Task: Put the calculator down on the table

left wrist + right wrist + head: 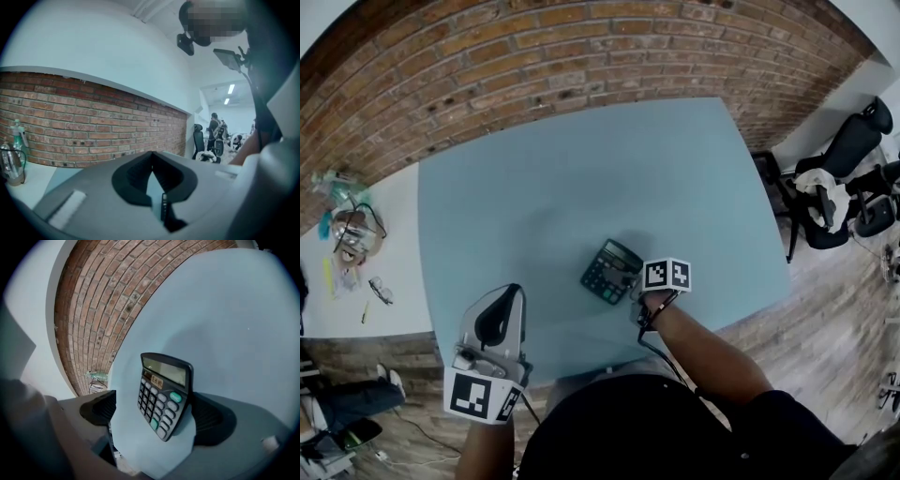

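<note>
We see the dark grey desk calculator with green keys (164, 397) lying, as it seems, flat on the light blue table (581, 169), near its front edge. It lies between the jaws of the right claw (154, 414), which are spread wide and released. One jaw is well apart from it, and the other is just beside its edge; we cannot tell if they touch. Its long axis runs roughly along the jaws, with the display away from the claw. The left claw (497, 317) is clenched on nothing, well apart from the calculator.

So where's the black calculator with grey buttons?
In the head view, the black calculator lies on the pale blue table, right of centre, between the right gripper's open jaws.
</note>
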### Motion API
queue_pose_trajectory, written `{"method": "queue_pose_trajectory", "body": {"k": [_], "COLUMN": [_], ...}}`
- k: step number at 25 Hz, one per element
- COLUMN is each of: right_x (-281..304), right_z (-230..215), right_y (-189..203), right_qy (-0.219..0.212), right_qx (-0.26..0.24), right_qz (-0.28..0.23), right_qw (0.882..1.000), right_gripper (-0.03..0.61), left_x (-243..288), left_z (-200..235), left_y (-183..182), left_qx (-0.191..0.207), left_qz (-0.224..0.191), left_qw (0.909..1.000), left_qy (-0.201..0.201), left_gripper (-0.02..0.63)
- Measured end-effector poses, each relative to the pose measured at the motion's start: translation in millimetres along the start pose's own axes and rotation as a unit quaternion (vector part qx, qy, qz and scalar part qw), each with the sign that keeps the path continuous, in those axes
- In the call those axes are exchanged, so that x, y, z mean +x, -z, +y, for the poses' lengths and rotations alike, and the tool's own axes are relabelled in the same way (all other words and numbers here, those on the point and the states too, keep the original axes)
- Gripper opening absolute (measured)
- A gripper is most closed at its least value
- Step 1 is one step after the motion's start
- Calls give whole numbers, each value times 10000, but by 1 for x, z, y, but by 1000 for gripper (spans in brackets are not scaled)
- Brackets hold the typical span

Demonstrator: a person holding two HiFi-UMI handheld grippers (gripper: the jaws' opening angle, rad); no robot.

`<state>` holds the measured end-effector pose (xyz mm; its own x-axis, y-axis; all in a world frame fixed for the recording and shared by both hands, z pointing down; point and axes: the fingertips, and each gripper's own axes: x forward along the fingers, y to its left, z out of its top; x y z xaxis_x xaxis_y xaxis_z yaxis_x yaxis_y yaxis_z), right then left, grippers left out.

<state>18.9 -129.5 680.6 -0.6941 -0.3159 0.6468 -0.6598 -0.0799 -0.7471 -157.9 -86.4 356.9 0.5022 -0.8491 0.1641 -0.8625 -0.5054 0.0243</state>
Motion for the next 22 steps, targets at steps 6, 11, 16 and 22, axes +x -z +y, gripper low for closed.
{"method": "queue_pose_trajectory", "body": {"k": [6, 11, 16, 22], "right_x": [-5, -15, -26, -42], "right_z": [-6, -13, -17, -10], "right_y": [2, 5, 5, 2], "right_qy": [46, 102, 65, 89], "right_qx": [33, 29, -153, -734], "right_qz": [0, 5, 84, 26], "right_qw": [10000, 9999, 9998, 9973], "right_gripper": [499, 499, 498, 481], "left_x": [1, 3, 6, 15], "left_z": [-2, -2, -9, -23], "left_y": [-2, 4, 5, 3], "left_qx": [27, 2, -14, 92], "left_qz": [-31, 3, -13, -29], "left_qw": [10000, 10000, 10000, 9998], "left_qy": [11, -4, -2, 166], "left_gripper": [2, 2, 2, 2]}}
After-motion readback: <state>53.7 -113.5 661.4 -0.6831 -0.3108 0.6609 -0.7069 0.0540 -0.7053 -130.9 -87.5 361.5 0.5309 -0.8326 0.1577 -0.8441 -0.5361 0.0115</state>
